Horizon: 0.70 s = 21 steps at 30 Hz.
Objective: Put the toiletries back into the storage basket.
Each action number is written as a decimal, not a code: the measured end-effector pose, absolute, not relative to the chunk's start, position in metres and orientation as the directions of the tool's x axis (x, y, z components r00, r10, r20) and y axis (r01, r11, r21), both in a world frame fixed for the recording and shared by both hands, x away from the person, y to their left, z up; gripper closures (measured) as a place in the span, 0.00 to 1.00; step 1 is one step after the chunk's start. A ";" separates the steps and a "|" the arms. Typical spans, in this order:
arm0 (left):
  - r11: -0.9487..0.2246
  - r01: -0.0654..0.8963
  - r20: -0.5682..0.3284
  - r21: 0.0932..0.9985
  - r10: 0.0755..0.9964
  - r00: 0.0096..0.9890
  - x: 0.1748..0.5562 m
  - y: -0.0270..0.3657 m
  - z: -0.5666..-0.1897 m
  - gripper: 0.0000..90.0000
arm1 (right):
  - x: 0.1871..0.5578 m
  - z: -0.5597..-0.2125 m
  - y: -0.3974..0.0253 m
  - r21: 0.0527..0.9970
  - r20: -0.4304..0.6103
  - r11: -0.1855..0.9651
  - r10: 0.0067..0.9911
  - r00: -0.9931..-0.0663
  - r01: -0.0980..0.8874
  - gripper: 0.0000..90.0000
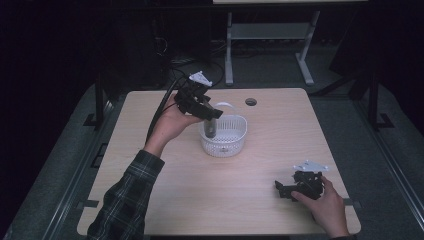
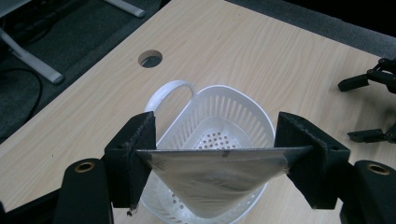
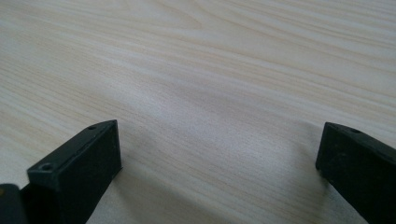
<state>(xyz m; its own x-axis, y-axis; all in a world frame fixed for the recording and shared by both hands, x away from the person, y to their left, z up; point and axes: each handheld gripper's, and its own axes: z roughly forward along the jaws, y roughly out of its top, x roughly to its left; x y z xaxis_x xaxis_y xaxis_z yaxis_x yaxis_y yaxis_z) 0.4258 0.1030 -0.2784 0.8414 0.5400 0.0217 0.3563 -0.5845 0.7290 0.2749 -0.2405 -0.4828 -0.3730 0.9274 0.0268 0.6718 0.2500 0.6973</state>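
A white slotted basket (image 1: 235, 120) with a loop handle stands at the middle back of the wooden table (image 1: 200, 200). My left gripper (image 1: 212, 114) hangs over the basket's left side, shut on a grey flat pouch (image 1: 210, 129) that dangles into it. In the left gripper view the pouch (image 2: 210, 172) is stretched by its top edge between the two jaws of that gripper (image 2: 215, 149), tapering down into the basket (image 2: 233, 91). My right gripper (image 1: 282, 189) rests on the table at the front right, open; in its own view the gripper (image 3: 219, 154) has bare wood between its jaws.
A round cable hole (image 1: 251, 102) lies in the tabletop just behind the basket. Grey carpet surrounds the table, and a white desk frame (image 1: 270, 35) stands behind it. The right gripper (image 2: 352, 110) shows open at the right edge of the left gripper view.
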 end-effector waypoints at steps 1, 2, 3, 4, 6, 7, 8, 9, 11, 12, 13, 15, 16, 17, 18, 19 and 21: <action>-0.588 0.357 0.022 0.725 0.538 0.843 0.427 0.103 -0.280 0.32 | 0.275 -0.483 -0.241 0.698 0.026 0.251 0.927 -0.374 0.671 0.00; -0.590 0.357 0.023 0.724 0.538 0.843 0.428 0.103 -0.281 0.32 | 0.275 -0.483 -0.241 0.697 0.027 0.250 0.927 -0.373 0.672 0.00; -0.585 0.363 0.018 0.725 0.543 0.840 0.428 0.102 -0.283 0.32 | 0.275 -0.483 -0.241 0.697 0.026 0.250 0.927 -0.373 0.672 0.00; -0.589 0.364 0.020 0.722 0.543 0.840 0.429 0.102 -0.284 0.32 | 0.275 -0.483 -0.241 0.697 0.026 0.251 0.927 -0.374 0.671 0.00; -0.588 0.368 0.017 0.720 0.545 0.838 0.430 0.102 -0.287 0.33 | 0.275 -0.483 -0.240 0.697 0.028 0.249 0.927 -0.374 0.672 0.00; -0.589 0.372 0.014 0.717 0.546 0.837 0.431 0.102 -0.288 0.32 | 0.275 -0.483 -0.241 0.698 0.027 0.250 0.927 -0.374 0.671 0.00; -0.593 0.372 0.017 0.715 0.546 0.838 0.432 0.102 -0.289 0.33 | 0.275 -0.483 -0.241 0.698 0.028 0.250 0.927 -0.374 0.672 0.00; -0.592 0.373 0.017 0.714 0.548 0.836 0.433 0.102 -0.291 0.33 | 0.275 -0.483 -0.240 0.697 0.030 0.248 0.928 -0.372 0.673 0.00; -0.589 0.376 0.016 0.715 0.551 0.834 0.433 0.102 -0.293 0.33 | 0.275 -0.483 -0.240 0.697 0.028 0.249 0.927 -0.373 0.672 0.00; -0.592 0.376 0.017 0.713 0.551 0.835 0.434 0.102 -0.294 0.33 | 0.275 -0.483 -0.240 0.697 0.028 0.249 0.927 -0.373 0.672 0.00; -0.588 0.380 0.011 0.714 0.552 0.834 0.435 0.102 -0.297 0.32 | 0.275 -0.483 -0.240 0.697 0.028 0.249 0.927 -0.373 0.672 0.00; -0.590 0.382 0.010 0.711 0.551 0.834 0.435 0.102 -0.298 0.33 | 0.275 -0.483 -0.240 0.698 0.028 0.249 0.927 -0.373 0.672 0.00; -0.591 0.383 0.010 0.710 0.553 0.833 0.436 0.102 -0.300 0.33 | 0.275 -0.483 -0.241 0.698 0.027 0.250 0.927 -0.374 0.671 0.00; -0.587 0.387 0.008 0.711 0.557 0.830 0.436 0.102 -0.301 0.32 | 0.275 -0.483 -0.241 0.698 0.027 0.250 0.927 -0.374 0.671 0.00; -0.589 0.386 0.010 0.709 0.557 0.831 0.436 0.102 -0.303 0.32 | 0.275 -0.483 -0.241 0.698 0.027 0.250 0.927 -0.374 0.671 0.00; -0.589 0.389 0.010 0.708 0.560 0.828 0.437 0.102 -0.304 0.32 | 0.275 -0.483 -0.241 0.697 0.027 0.250 0.927 -0.373 0.672 0.00; -0.591 0.391 0.010 0.705 0.560 0.828 0.437 0.102 -0.307 0.32 | 0.275 -0.483 -0.241 0.698 0.027 0.250 0.927 -0.374 0.671 0.00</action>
<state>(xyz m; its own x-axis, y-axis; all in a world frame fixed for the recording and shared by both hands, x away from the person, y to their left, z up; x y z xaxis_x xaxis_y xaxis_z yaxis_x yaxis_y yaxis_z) 0.4370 0.1022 -0.3069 0.8284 0.5601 0.0103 0.3909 -0.5912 0.7055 0.2750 -0.2405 -0.4828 -0.3736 0.9272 0.0273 0.6714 0.2500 0.6977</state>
